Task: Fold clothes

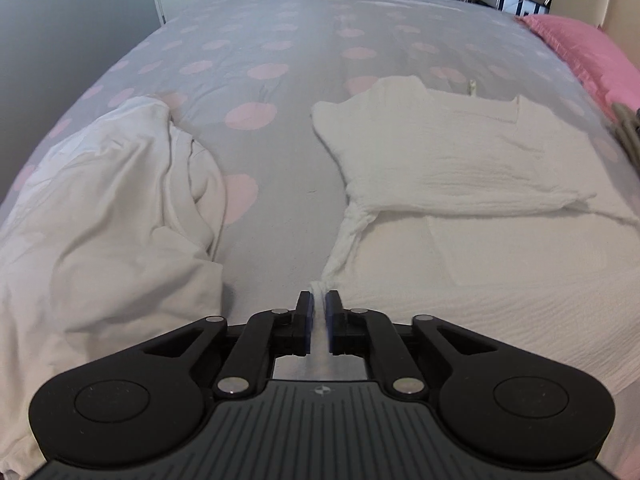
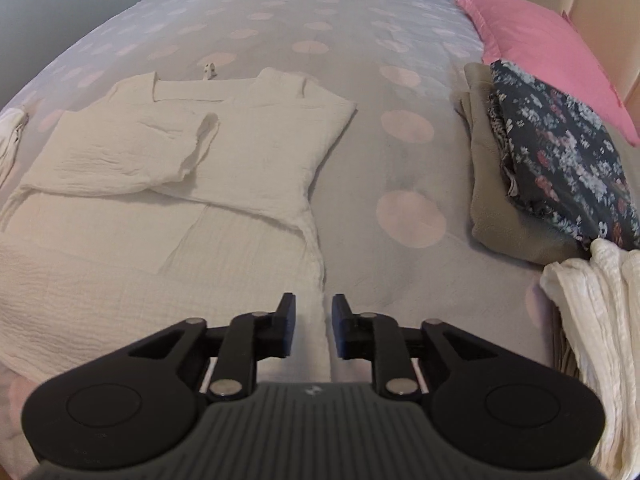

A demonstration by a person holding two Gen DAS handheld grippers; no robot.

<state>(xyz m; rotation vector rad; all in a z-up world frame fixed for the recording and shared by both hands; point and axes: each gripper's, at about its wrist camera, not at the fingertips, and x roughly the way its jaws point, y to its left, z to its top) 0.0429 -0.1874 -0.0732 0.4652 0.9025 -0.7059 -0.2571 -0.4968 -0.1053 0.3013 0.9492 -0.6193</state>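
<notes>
A cream crinkled garment [image 1: 460,184] lies flat on the bed with its sleeves folded inward; it also shows in the right wrist view [image 2: 168,184]. My left gripper [image 1: 319,300] is shut on a gathered strip at the garment's left side edge. My right gripper [image 2: 314,312] is partly open, with its fingers on either side of the garment's right side edge, not clamping it.
A crumpled white garment [image 1: 112,208] lies at the left. The grey bedspread [image 1: 272,152] has pink dots. A stack of folded clothes, beige [image 2: 500,208] under dark floral [image 2: 560,152], lies at the right with a cream crinkled cloth [image 2: 600,320] in front. A pink pillow [image 2: 536,36] lies behind.
</notes>
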